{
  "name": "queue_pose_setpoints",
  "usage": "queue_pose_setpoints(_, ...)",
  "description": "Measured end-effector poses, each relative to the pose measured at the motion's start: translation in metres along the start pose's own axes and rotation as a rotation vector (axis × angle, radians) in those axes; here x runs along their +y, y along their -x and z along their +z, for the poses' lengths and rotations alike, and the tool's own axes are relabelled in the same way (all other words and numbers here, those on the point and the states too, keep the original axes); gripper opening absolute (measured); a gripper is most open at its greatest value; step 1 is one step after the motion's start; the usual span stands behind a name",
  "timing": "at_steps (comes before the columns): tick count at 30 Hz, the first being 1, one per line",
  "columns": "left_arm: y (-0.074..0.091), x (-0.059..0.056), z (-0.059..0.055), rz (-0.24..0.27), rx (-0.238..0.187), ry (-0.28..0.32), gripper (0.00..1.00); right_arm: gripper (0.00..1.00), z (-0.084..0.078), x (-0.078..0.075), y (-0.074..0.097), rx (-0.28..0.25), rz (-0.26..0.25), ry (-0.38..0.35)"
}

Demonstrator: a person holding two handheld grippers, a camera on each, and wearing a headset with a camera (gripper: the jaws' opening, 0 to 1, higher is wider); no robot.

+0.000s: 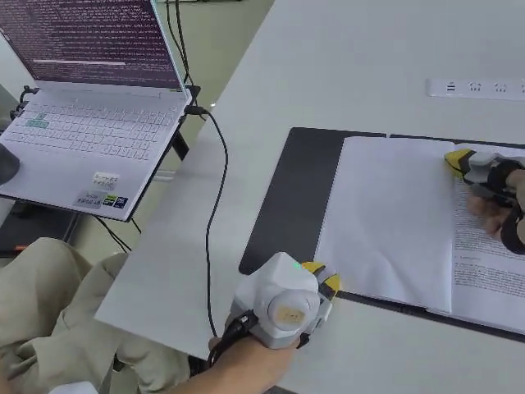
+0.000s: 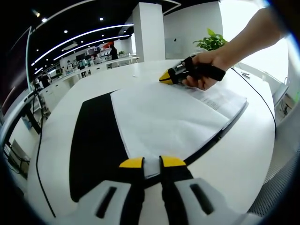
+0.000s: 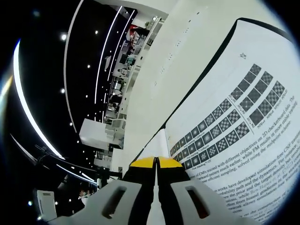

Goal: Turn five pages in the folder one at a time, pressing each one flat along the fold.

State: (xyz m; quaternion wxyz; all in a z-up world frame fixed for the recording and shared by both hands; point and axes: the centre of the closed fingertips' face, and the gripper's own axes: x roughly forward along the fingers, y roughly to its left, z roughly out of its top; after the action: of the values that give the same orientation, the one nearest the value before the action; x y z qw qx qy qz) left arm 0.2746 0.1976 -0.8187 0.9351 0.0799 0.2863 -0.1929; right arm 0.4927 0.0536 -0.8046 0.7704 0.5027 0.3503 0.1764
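A black folder [image 1: 287, 197] lies open on the white table, with a blank turned page [image 1: 385, 222] on its left half and a printed page [image 1: 492, 263] on its right. My left gripper [image 1: 324, 279] is shut, tips at the near edge of the blank page [image 2: 164, 117]. My right gripper [image 1: 455, 158] is shut too, tips down near the fold at the far end of the pages. The right gripper view looks along that fold, beside a printed page [image 3: 234, 117] with chequered figures. The left gripper view shows the right gripper [image 2: 164, 78] in a hand.
An open laptop [image 1: 90, 107] stands at the far left on a stand, and its black cable [image 1: 217, 189] runs across the table beside the folder. A white power strip [image 1: 476, 87] lies at the back right. The table's edge [image 1: 164, 271] is close to my left gripper.
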Motion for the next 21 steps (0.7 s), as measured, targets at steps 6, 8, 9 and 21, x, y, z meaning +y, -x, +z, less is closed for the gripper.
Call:
queue_pose_setpoints(6, 0.0, 0.0, 0.0, 0.002, -0.004, 0.0, 0.11, 0.0, -0.012, -0.002, 0.01, 0.028, 0.012, -0.011)
queue_pose_setpoints(8, 0.0, 0.0, 0.0, 0.003, -0.003, -0.002, 0.11, 0.0, -0.014, -0.003, 0.012, 0.035, 0.017, -0.021)
queue_pose_setpoints(9, 0.0, 0.0, 0.0, 0.003, -0.002, -0.003, 0.11, 0.0, -0.015, -0.003, 0.013, 0.039, 0.019, -0.023)
queue_pose_setpoints(21, -0.001, 0.0, 0.0, 0.004, 0.004, -0.008, 0.11, 0.0, -0.033, -0.003, 0.031, 0.066, 0.05, -0.038)
